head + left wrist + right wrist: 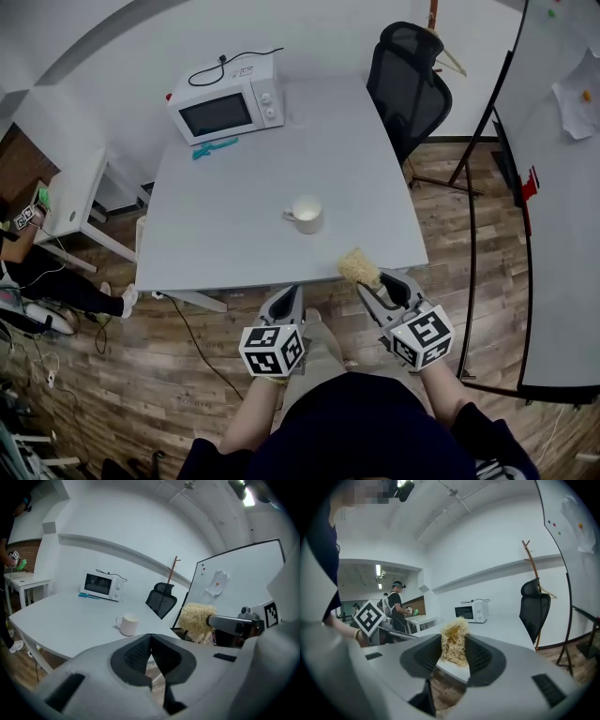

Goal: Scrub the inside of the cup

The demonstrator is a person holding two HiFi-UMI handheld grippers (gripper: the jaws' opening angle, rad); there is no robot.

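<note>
While the right gripper (453, 654) clamps a tuft of straw-coloured scrubber (453, 639) between its pads, the fibres standing up past the jaw tips, the left gripper (151, 644) has its jaws pressed together on nothing. Both hover off the near edge of the table (225, 246), side by side, each pointing toward the far side and a little downward.

The cup (307, 214), a white mug, stands upright on the table's bare middle, beyond the two grippers: far and slightly right of the left one, far and left of the right one. Its mouth faces up, so its long axis is vertical, and its handle sticks out to the left, on the left gripper's side. The scrubber's tip sits just over the near table edge, somewhat nearer the cup than the left jaws are, though both are well apart from it.

Scrubbing, I judge, has not begun. The coming move turns on that upward mouth: the right gripper would need to travel far and left, then tip down to bring the scrubber in from above, while the left, being closed, would have to open before it could steady the cup by its handle or wall.

A microwave (228, 108) and a small teal object (216, 147) sit at the table's far left; a black office chair (409, 84) stands at its far right corner.
</note>
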